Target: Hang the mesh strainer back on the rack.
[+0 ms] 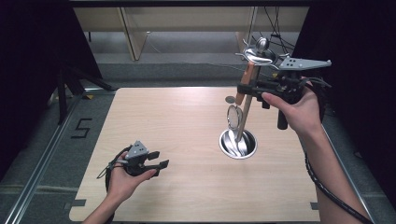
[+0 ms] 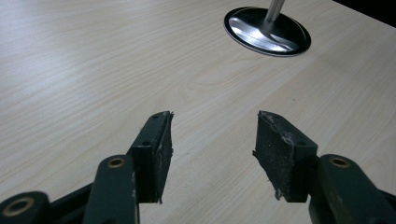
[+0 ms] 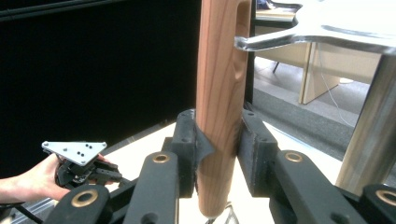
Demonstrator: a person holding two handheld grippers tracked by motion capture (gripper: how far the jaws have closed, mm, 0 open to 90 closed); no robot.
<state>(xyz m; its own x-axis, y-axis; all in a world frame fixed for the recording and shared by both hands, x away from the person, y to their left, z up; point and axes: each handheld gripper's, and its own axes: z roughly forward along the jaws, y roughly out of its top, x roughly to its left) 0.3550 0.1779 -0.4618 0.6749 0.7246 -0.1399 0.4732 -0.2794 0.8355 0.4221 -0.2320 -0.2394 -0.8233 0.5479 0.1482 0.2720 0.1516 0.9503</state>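
Fingers of the right gripper (image 1: 246, 89) clamp a hanging utensil's wooden handle (image 1: 247, 79) beside the metal rack (image 1: 243, 122) in the high view; the left gripper (image 2: 212, 149) gapes empty over the table (image 2: 84, 70); the right gripper view shows that stiff, light, smooth handle (image 3: 219, 93) squeezed mid-length, sensibly.

Table (image 1: 187, 186): pale wood-grain top, smooth and matt, fine streaks along its length.
Round base (image 2: 267, 33): polished metal dish with a dark rim, mirror-bright, reflecting light.
Upright pole (image 3: 371, 135): brushed steel, satin sheen.
Hook arms at the top (image 3: 327, 28): shiny chromed metal, smooth.
Utensil handle (image 3: 219, 98): reddish-brown wood, smooth, soft sheen, visible grain.
Right gripper (image 3: 217, 154): matt black plastic jaws, dark rubbery pads, brass-coloured pivot rings.
Left gripper (image 2: 212, 154): matt black jaws; pads rough, scuffed, dusted with pale specks.
Top plate (image 3: 74, 150): flat grey metal, dull finish.
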